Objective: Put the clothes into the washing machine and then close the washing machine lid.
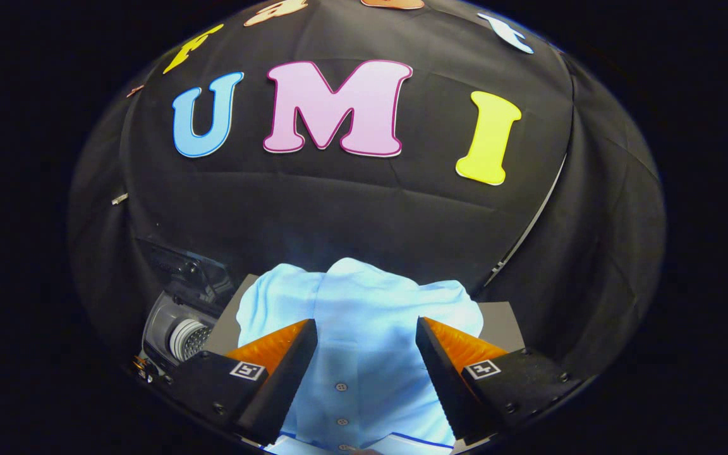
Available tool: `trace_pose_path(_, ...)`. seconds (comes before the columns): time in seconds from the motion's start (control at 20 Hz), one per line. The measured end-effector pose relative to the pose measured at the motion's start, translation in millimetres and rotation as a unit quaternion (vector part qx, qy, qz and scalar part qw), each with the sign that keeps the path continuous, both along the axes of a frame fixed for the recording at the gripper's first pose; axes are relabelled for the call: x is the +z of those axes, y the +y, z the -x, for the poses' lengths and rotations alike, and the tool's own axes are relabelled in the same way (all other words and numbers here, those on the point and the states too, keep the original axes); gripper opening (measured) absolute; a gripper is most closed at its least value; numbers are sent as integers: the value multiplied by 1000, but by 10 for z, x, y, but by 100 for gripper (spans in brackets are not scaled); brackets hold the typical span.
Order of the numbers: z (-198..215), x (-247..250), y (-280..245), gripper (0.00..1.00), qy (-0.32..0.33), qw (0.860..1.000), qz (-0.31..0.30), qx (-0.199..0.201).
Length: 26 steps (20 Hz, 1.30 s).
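1. My gripper (366,335) has its fingers spread wide apart, nothing clamped.
2. Light blue shirt (364,328) lies betw. the fingers and just ahead of them, button placket facing up, heaped on a grey surface (497,319).
3. Washing machine (181,328) sits to the left beyond my left finger, lid (174,265) up, drum visible.

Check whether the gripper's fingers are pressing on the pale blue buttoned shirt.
Cannot tell. In the gripper view the gripper is open, its fingers spread to either side of the pale blue buttoned shirt below them; no contact or gap shows plainly.
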<state>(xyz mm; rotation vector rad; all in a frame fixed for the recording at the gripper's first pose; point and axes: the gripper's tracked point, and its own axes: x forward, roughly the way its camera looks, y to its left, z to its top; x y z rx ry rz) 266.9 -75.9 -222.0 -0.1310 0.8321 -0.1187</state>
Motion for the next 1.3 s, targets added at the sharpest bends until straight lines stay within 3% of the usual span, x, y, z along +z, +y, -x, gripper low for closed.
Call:
trace_pose_path(0.35, 35, -409, 3, 99, 60, 998, -2, 1)
trace_pose_path(0.6, 17, -479, 39, 95, 72, 997, -36, 1)
trace_pose_path(0.7, 15, -471, 45, 85, 77, 996, -32, 8)
trace_pose_path(0.85, 7, -485, 38, 31, 77, 997, -23, 19)
trace_pose_path(0.9, 29, -429, 57, 29, 72, 997, -22, 22)
trace_pose_path(1.0, 8, -459, 39, 9, 68, 997, -19, 27)
trace_pose_path(1.3, 24, -255, 99, 9, 26, 999, -30, 31)
